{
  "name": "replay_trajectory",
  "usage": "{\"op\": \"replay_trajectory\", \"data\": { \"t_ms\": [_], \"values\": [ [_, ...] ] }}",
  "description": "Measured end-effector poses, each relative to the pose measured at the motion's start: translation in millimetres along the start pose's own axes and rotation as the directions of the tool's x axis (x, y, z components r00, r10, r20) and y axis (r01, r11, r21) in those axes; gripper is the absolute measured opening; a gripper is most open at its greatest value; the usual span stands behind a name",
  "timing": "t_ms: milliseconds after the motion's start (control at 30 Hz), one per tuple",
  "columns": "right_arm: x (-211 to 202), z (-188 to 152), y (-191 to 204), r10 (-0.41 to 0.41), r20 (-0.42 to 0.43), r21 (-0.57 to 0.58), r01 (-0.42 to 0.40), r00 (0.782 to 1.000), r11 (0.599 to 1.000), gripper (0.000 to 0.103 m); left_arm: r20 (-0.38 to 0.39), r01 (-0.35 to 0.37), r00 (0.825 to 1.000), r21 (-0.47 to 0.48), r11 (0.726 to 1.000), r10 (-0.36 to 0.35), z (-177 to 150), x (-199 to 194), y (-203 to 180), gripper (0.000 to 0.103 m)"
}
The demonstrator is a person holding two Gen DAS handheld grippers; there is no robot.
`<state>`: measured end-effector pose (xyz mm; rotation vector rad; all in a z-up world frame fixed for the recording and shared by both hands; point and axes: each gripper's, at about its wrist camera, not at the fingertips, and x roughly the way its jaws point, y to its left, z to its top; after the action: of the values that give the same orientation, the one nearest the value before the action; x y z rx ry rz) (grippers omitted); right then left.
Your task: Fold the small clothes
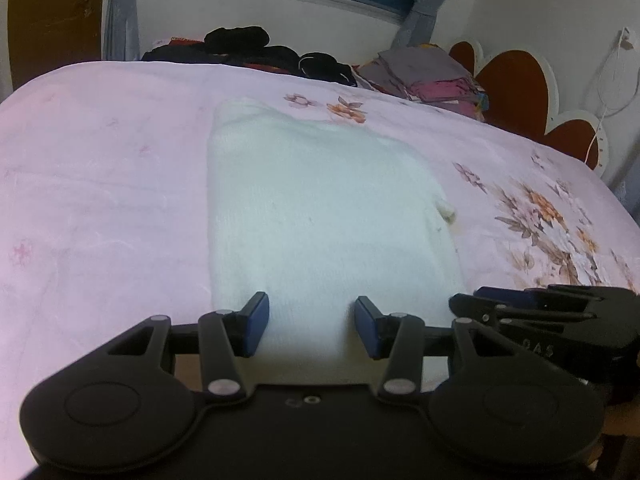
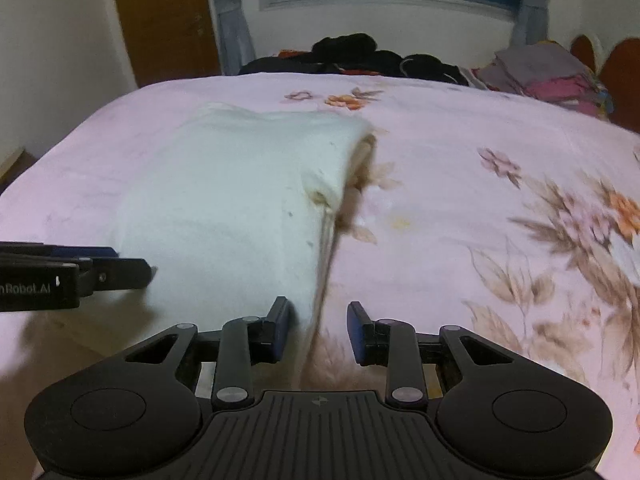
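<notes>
A white garment [image 1: 316, 216] lies folded into a long strip on the pink flowered bedsheet [image 1: 100, 184], running away from me toward the far side of the bed. My left gripper [image 1: 312, 326] sits over its near end with the jaws parted; the white cloth shows in the gap between the blue pads [image 1: 256, 326], but neither pad presses on it. My right gripper [image 2: 318, 330] is at the strip's right edge, jaws also parted, though more narrowly; the cloth's layered edge runs into the gap near the left pad, with bare sheet on the other side, and I see no pinch there. Each gripper shows at the edge of the other's view, side by side along the near end. At the far edge of the bed lie a heap of dark clothes [image 1: 256, 50] and, to its right, a folded stack [image 1: 432, 76] in grey and magenta.
</notes>
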<state>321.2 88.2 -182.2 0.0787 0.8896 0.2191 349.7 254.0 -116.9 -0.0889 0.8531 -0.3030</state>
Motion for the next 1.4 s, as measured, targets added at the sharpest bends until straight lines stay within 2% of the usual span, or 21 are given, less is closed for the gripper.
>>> {"op": "replay_trajectory", "data": {
  "t_ms": [300,500,567,667,733,800,833,900,967,1100,1200,1267,1400],
  "values": [
    [-13,-11,4,-0.006,-0.04,0.014,0.007,0.999,1.0,0.03,-0.007,-0.006,1.0,0.029,1.0,0.006,-5,-6,-6,0.048],
    [-13,-13,7,-0.016,-0.047,0.01,0.016,0.999,1.0,0.03,-0.013,0.007,1.0,0.037,0.999,-0.007,-4,-8,-11,0.07],
    [-13,-14,7,-0.019,-0.043,0.012,0.019,0.999,1.0,0.03,-0.018,0.021,1.0,0.025,0.999,-0.021,-3,-8,-9,0.088],
    [-14,-15,7,-0.022,-0.033,0.022,0.022,0.999,1.0,0.03,-0.026,0.023,0.999,0.013,1.0,-0.023,-3,-9,-11,0.103],
    [-14,-16,7,-0.024,-0.03,0.024,0.024,0.999,0.999,0.03,-0.038,-0.007,0.999,-0.006,1.0,0.006,-2,-9,-11,0.103],
    [-15,-16,7,-0.022,-0.029,0.024,0.022,0.999,0.999,0.03,-0.063,-0.066,0.996,-0.043,0.997,0.063,-2,-8,-10,0.103],
    [-15,-16,6,-0.019,-0.029,0.027,0.02,0.999,0.999,0.03,-0.089,-0.106,0.991,-0.073,0.992,0.1,-1,-6,-8,0.103],
    [-15,-16,5,-0.015,-0.028,0.029,0.016,0.999,0.999,0.03,-0.169,-0.219,0.967,-0.167,0.961,0.191,-1,1,-1,0.103],
    [-15,-16,5,-0.012,-0.027,0.032,0.013,1.0,0.999,0.031,-0.201,-0.218,0.963,-0.193,0.957,0.179,0,3,6,0.103],
    [-16,-16,5,-0.011,-0.021,0.033,0.012,1.0,0.999,0.034,-0.185,-0.223,0.964,-0.165,0.961,0.192,1,-1,3,0.103],
    [-19,-18,9,-0.049,-0.016,0.018,0.049,0.999,0.999,0.048,-0.189,-0.224,0.961,-0.101,0.969,0.202,-2,-8,-6,0.099],
    [-22,-21,8,-0.052,-0.017,0.014,0.052,0.998,0.999,0.055,-0.157,-0.24,0.961,-0.074,0.968,0.226,-6,-20,-15,0.093],
    [-35,-18,2,-0.032,-0.023,0.041,0.033,0.999,0.999,0.061,-0.066,-0.289,0.956,-0.063,0.955,0.285,-16,-51,-29,0.093]
  ]
}}
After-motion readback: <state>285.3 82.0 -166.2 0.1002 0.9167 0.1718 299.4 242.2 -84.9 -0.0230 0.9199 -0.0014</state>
